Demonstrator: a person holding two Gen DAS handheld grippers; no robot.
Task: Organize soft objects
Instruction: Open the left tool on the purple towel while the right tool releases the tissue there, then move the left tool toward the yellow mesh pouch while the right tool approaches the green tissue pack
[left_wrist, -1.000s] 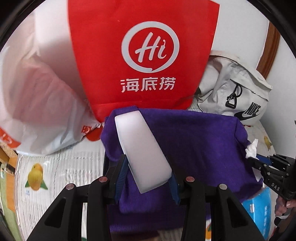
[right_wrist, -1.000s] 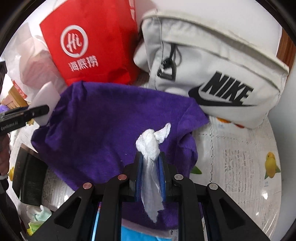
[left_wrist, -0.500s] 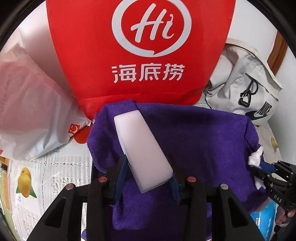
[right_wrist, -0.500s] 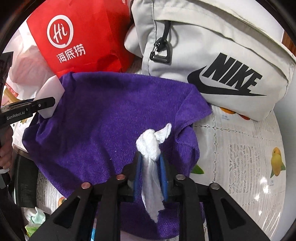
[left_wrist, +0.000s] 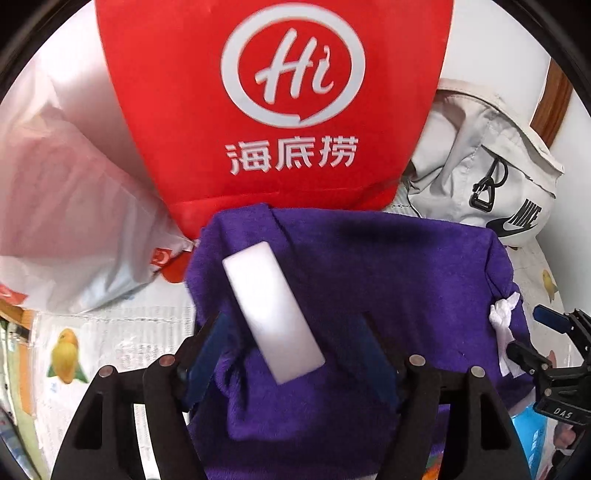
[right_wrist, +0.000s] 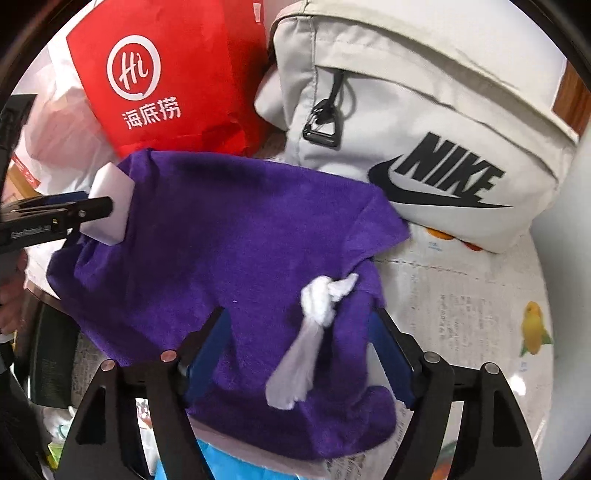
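A: Left wrist view: the left gripper (left_wrist: 291, 347) has just been opening, jaws now apart, and the white sponge (left_wrist: 271, 312) lies loose between them on the purple towel (left_wrist: 369, 280).

B: The right gripper (right_wrist: 299, 347) likewise, its twisted tissue (right_wrist: 314, 328) freed near the towel's right edge. I'd lift both straight up, so neither item drags toward the red bag (right_wrist: 166, 81) beyond.

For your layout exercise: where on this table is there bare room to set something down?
Free: patterned tablecloth between purple towel and grey bag. Crowded: the back, where the red bag and grey bag stand.
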